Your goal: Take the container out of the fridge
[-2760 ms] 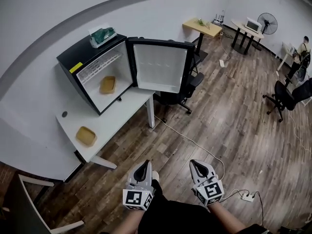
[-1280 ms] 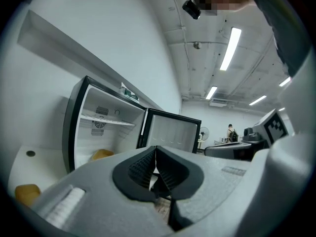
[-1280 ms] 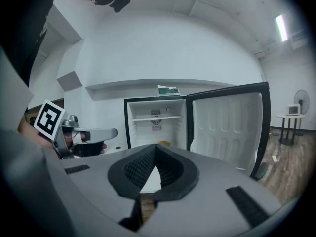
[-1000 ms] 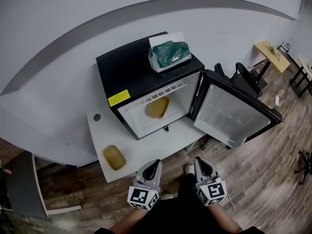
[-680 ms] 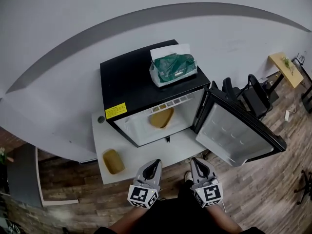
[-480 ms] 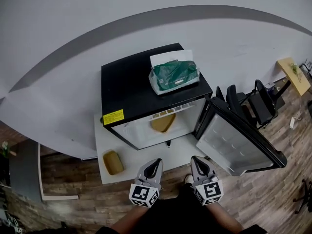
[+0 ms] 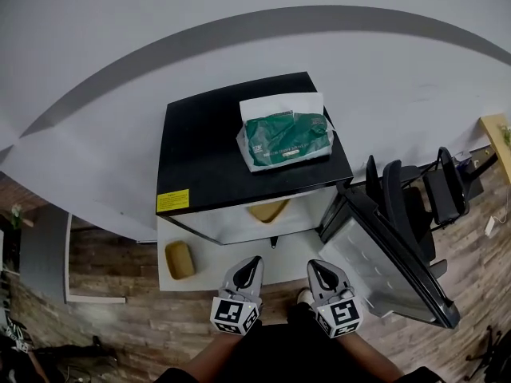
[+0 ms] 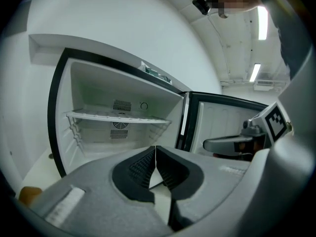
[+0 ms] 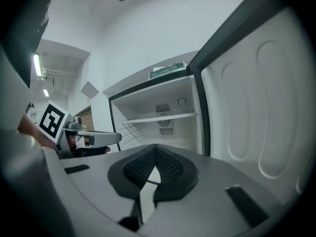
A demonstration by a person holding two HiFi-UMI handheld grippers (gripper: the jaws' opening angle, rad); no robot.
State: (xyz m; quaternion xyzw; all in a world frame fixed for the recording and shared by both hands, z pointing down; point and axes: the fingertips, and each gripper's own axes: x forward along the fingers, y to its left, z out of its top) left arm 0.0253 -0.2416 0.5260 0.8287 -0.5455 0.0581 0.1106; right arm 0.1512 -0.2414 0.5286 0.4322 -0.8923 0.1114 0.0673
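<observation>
The container [image 7: 267, 210] in the open fridge [image 7: 204, 154] is now neared, nearly within reach; the left claw [image 7: 252, 260] and right claw [image 7: 314, 265] are clenched, empty.

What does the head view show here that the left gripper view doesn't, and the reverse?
Head view only: the tan container inside the fridge, the yellow sticker on its top, the office chairs. Left gripper view only: the wire shelf, the vent on the back wall, the ceiling lights. Both: the open fridge door, the left gripper, shut and empty, and the right gripper.
</observation>
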